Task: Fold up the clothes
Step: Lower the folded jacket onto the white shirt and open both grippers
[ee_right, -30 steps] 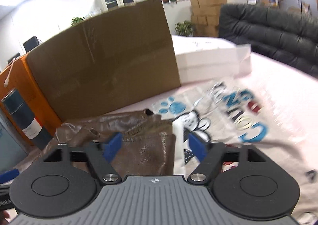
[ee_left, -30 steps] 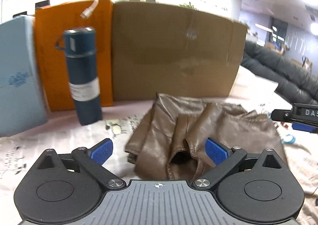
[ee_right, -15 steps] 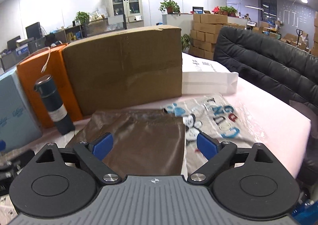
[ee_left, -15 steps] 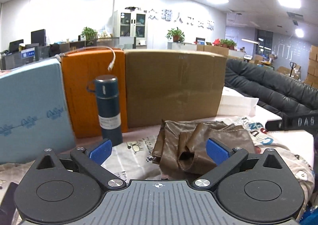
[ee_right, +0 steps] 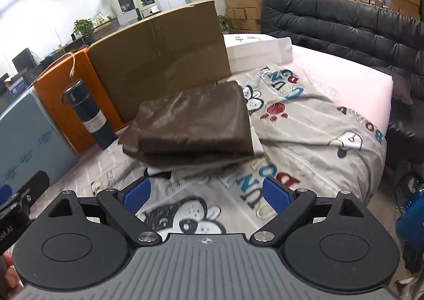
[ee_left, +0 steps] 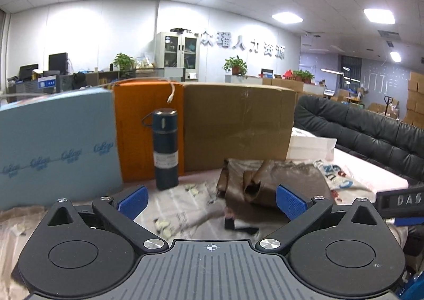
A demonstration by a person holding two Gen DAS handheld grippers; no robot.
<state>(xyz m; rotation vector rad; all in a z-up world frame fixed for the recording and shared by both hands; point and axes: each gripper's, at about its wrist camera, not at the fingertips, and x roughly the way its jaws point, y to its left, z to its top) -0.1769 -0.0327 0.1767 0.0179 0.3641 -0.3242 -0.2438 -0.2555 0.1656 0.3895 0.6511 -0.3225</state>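
A brown leather-like garment (ee_right: 196, 122) lies folded in a flat stack on the printed grey sheet (ee_right: 304, 127), in front of the cardboard box. In the left wrist view the garment (ee_left: 267, 180) shows from its side, with rumpled layered edges. My left gripper (ee_left: 212, 198) is open and empty, held back from the garment and above the sheet. My right gripper (ee_right: 206, 195) is open and empty, well short of the garment. The right gripper's body shows at the left view's right edge (ee_left: 400, 200).
A dark blue thermos (ee_left: 165, 149) stands left of the garment. Behind are a large cardboard box (ee_left: 238, 125), an orange box (ee_left: 145, 130) and a light blue box (ee_left: 55, 146). A white box (ee_right: 257, 53) and a black sofa (ee_right: 344, 32) are to the right.
Both grippers have drawn back and up from the garment, which now lies folded and farther away. Both stay open and empty.
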